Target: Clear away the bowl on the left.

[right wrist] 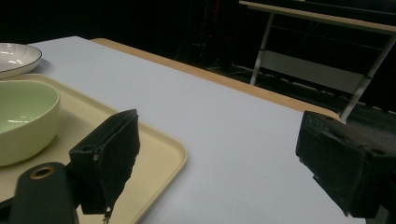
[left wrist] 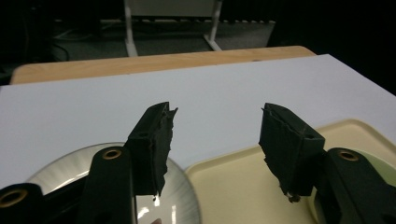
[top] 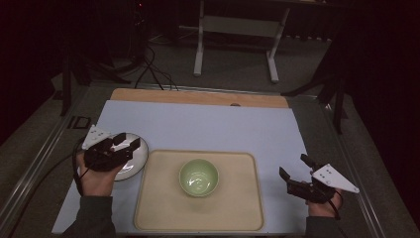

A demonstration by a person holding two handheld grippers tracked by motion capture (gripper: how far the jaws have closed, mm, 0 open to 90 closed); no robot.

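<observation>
- Step in hand, as I judge it: taking up the white plate (top: 132, 159) with the left tongs (top: 127, 143); best to close on the rim only, near its tray-side edge, and lift level so it clears the tray's lip.
- Left tongs: jaws spread wide, holding nothing; they hover over the plate, which lies near the worktop's (top: 208, 124) left edge, just beside the beige tray (top: 163, 213); contact with the rim is uncertain, view too dim.
- Right tongs (top: 293, 171): jaws wide apart, empty, near the worktop's right edge, well apart from the plate.
- Green bowl (top: 198, 177) sits mid-tray, between the two tongs; keep clear of it.
</observation>
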